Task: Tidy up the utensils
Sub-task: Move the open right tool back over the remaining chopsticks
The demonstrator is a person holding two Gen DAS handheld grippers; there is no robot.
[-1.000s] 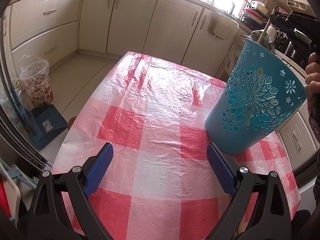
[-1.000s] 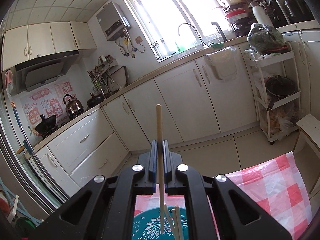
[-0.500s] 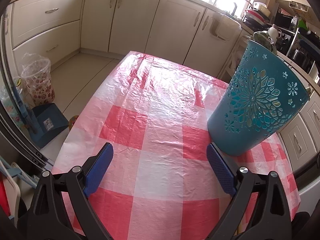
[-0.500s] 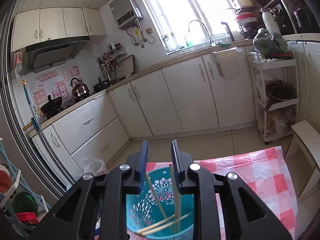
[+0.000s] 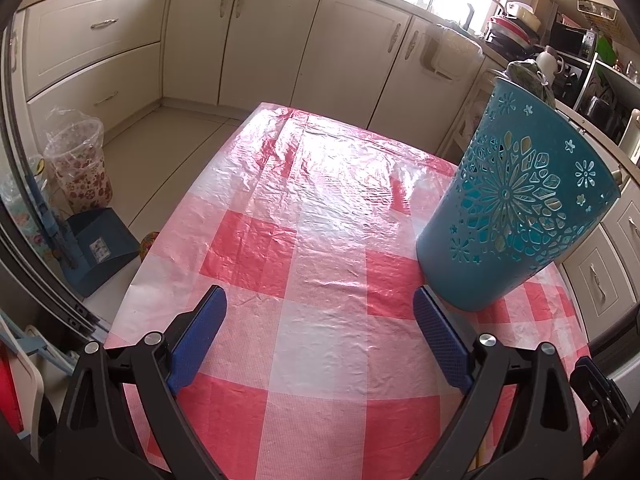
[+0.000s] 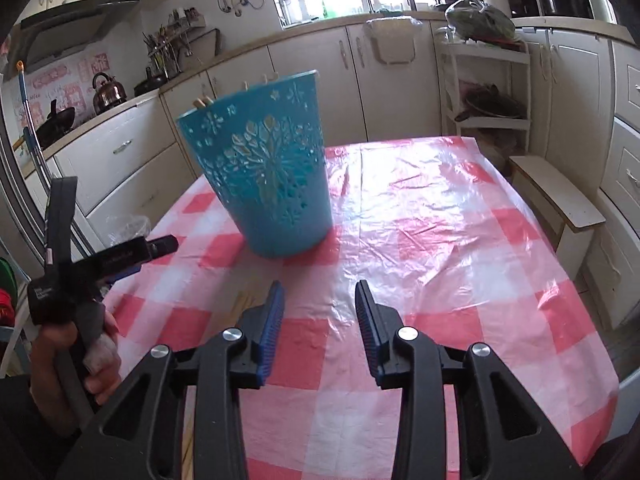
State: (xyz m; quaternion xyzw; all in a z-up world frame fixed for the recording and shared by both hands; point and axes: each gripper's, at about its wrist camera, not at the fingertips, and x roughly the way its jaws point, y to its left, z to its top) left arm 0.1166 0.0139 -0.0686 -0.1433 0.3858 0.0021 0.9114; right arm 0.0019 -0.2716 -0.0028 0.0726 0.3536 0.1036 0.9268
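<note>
right wrist view: right gripper (image 6: 319, 304) jaws apart, empty, above checked tablecloth (image 6: 460, 248). teal cutout basket (image 6: 264, 176) upright ahead, chopstick tips (image 6: 202, 101) at rim. more chopsticks (image 6: 244, 303) on cloth beside left finger. left gripper (image 5: 319, 328) wide apart, empty. judged step: between pickups; next, lower onto loose chopsticks, close.

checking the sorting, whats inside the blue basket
A few pale stick tips, probably chopsticks, poke above the rim of the basket in the right wrist view. The rest of each stick and the bottom are hidden by the wall, so a count isn't possible.
</note>
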